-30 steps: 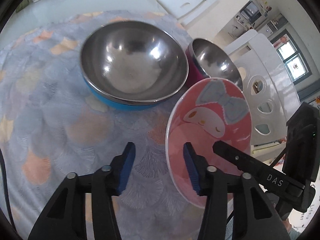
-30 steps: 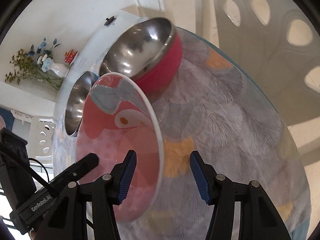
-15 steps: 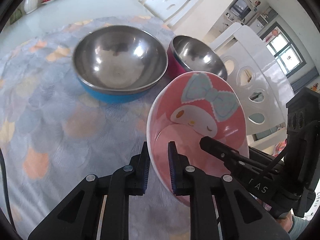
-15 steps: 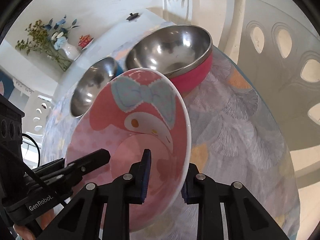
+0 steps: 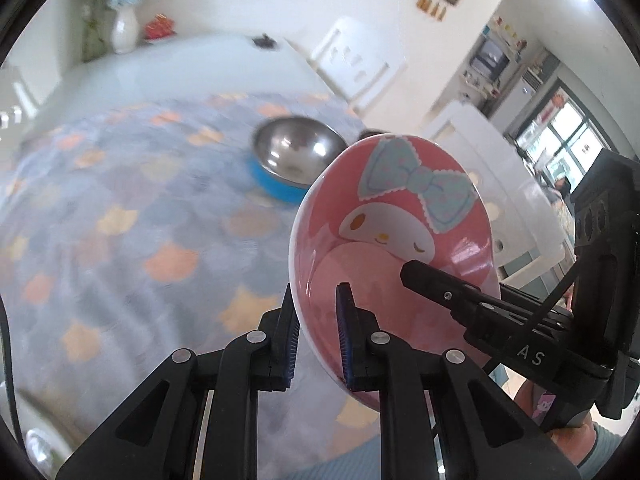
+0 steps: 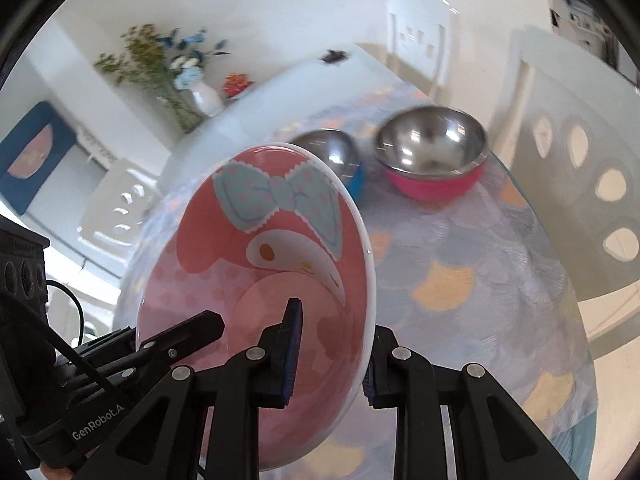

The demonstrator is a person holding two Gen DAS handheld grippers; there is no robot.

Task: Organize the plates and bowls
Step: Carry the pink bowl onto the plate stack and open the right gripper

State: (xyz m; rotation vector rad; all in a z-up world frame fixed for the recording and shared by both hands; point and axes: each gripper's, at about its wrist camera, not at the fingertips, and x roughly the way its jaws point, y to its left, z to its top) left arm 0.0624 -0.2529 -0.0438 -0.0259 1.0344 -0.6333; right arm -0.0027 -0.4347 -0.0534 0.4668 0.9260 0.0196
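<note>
Pink plate (image 5: 400, 248) with a cartoon face is held tilted in the air above the patterned tablecloth (image 5: 120, 240), both the left gripper (image 5: 316, 332) and the right gripper (image 6: 330, 344) clamped on its rim. Two steel bowls (image 6: 432, 152) sit beyond on the cloth.

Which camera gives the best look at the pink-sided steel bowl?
The right wrist view: the pink-sided steel bowl stands whole and unobstructed on the cloth. In the left wrist view the pink cartoon plate hides nearly all of it.
</note>
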